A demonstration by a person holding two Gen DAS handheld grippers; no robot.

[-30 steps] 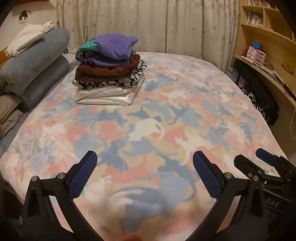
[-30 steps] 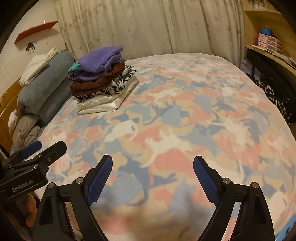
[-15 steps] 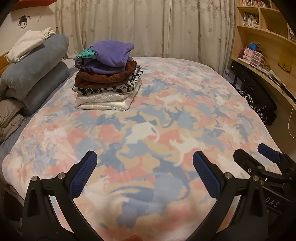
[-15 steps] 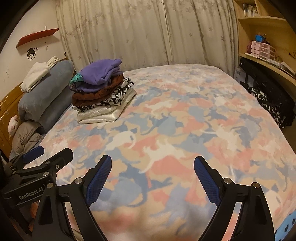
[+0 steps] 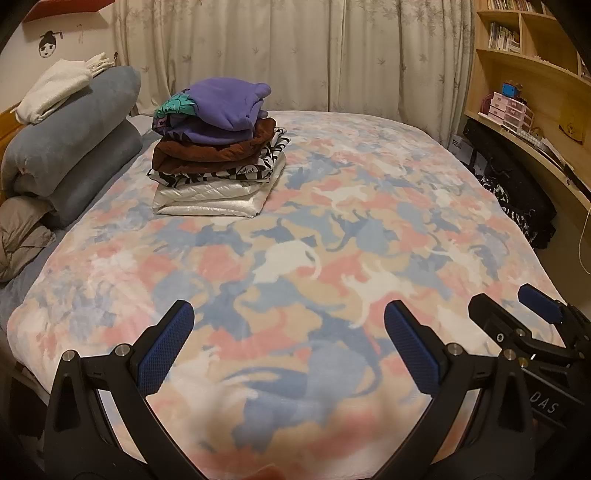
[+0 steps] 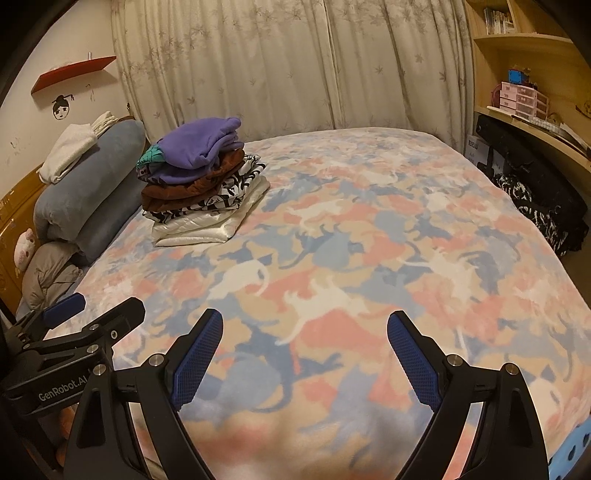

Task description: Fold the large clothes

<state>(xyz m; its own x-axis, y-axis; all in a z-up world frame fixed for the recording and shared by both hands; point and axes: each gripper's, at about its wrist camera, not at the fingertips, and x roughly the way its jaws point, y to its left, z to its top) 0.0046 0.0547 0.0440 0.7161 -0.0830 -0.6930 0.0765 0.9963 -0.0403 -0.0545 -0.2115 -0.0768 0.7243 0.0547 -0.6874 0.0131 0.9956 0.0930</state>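
Blurred near edge of the pastel cat-print fleece blanket (image 5: pixel 295 424); book spines on the pale wooden shelf (image 5: pixel 502 35) too small to read; lower folded garments (image 6: pixel 199 206) mostly covered.

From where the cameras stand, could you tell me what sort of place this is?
Most likely a home bedroom: a bed under a cat-print blanket, rolled bedding against its headboard, a stack of folded clothes on it, and curtains behind.

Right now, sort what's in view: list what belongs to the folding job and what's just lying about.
Job:
stack of folded clothes
bed, the folding surface
left gripper, open
right gripper, open

Lying about:
pillows
white sweater
curtains
shelves
black bag
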